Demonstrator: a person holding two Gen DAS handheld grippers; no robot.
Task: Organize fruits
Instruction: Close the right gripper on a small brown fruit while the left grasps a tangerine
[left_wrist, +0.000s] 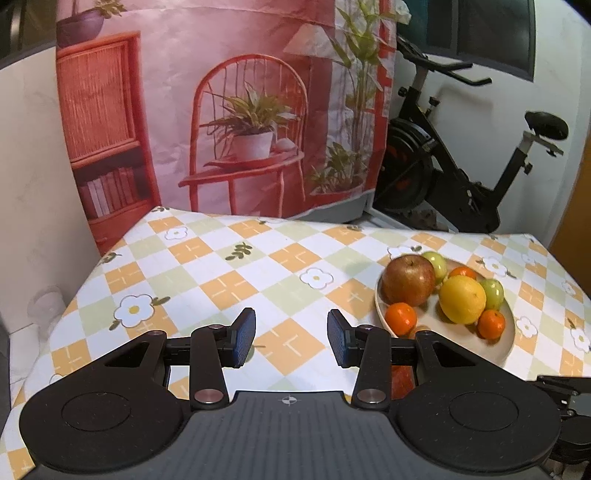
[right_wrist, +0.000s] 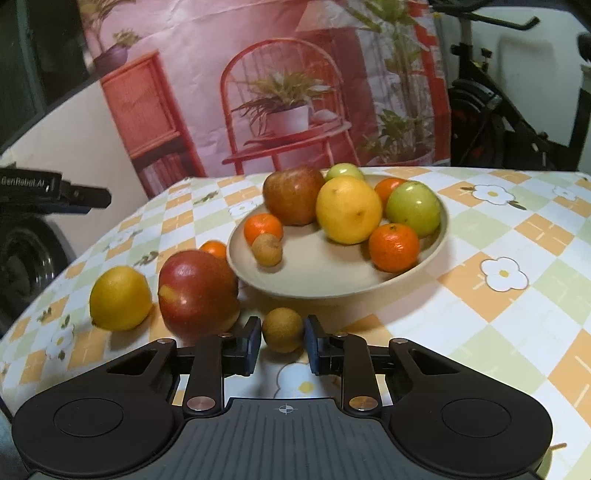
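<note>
My right claw (right_wrist: 282, 341) is clamped on the round longan (right_wrist: 283, 329), which could squirt out sideways against the apple (right_wrist: 197, 293).

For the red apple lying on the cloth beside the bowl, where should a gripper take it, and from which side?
Grip the red apple across its widest middle, coming from above with the jaws opened wide. It is round and smooth, so pads set off the middle would likely slip. A yellow fruit crowds its left, and the small brown fruit in the shut right gripper crowds its right, so a level side approach looks blocked.
</note>
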